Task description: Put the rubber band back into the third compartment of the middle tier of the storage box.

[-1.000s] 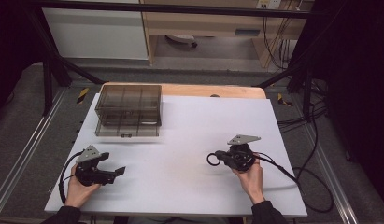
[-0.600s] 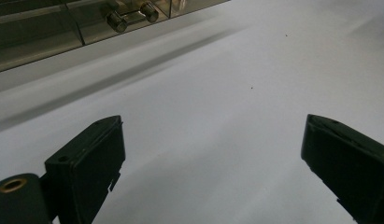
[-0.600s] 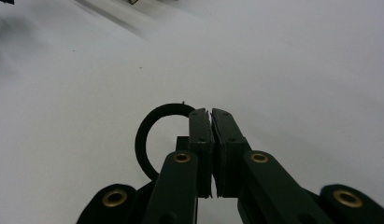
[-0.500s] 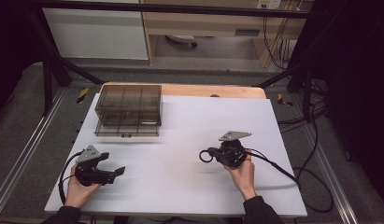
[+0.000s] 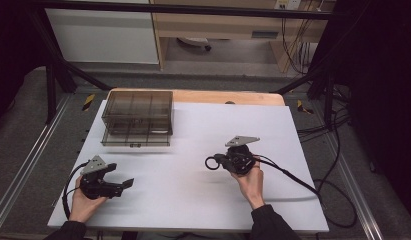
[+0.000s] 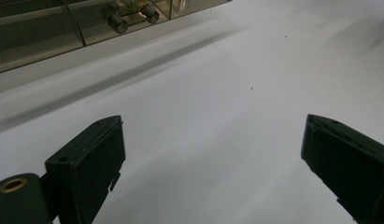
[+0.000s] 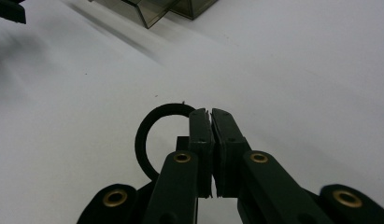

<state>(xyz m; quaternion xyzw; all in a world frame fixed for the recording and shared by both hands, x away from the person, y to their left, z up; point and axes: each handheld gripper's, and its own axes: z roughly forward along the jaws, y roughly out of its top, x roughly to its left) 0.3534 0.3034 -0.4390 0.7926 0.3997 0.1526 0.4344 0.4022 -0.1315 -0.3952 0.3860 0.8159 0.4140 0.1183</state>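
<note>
High view had my left gripper (image 5: 124,184) near the front-left corner of the white tabletop (image 5: 193,200), held in the left hand (image 5: 82,202), cable looping off its back. Left gripper view showed its jaws spread wide w/ bare tabletop between them; nothing gripped. My right gripper (image 5: 211,163) sat approx. mid-table, a bit toward the right edge, in the right hand (image 5: 249,180), grey plate on top, cable trailing to the right edge. Right gripper view showed its jaws pressed together, tips touching, nothing between them; a black ring (image 7: 154,135) just beside them, part of the gripper as far as I could tell. Smoky clear drawer box (image 5: 138,117) stood at the back-left corner, well apart from both grippers; its knobbed handle (image 6: 133,16) faced the front edge.
</note>
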